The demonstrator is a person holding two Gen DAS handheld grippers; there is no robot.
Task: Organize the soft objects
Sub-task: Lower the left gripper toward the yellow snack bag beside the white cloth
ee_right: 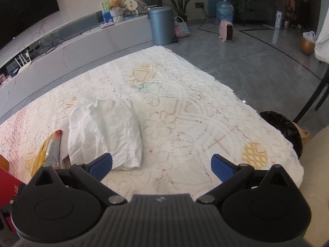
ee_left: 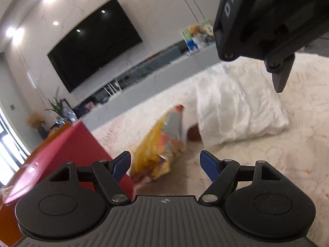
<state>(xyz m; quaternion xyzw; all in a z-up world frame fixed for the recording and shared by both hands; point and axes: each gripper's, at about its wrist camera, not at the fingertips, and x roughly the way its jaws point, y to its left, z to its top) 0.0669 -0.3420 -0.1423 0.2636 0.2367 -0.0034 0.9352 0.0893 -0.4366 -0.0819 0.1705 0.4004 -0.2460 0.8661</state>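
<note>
My left claw (ee_left: 165,162) gapes, empty, before the snack bag (ee_left: 162,142); I should pinch its crumpled top, gently.

Left gripper (ee_left: 165,162) and right gripper (ee_right: 161,164) hold fingers spread, empty.

Our left tool (ee_left: 165,162), jaws apart, faces a yellow snack bag (ee_left: 162,142) beside a white pillow (ee_left: 236,107) on our lace-covered desk (ee_left: 287,154).
</note>
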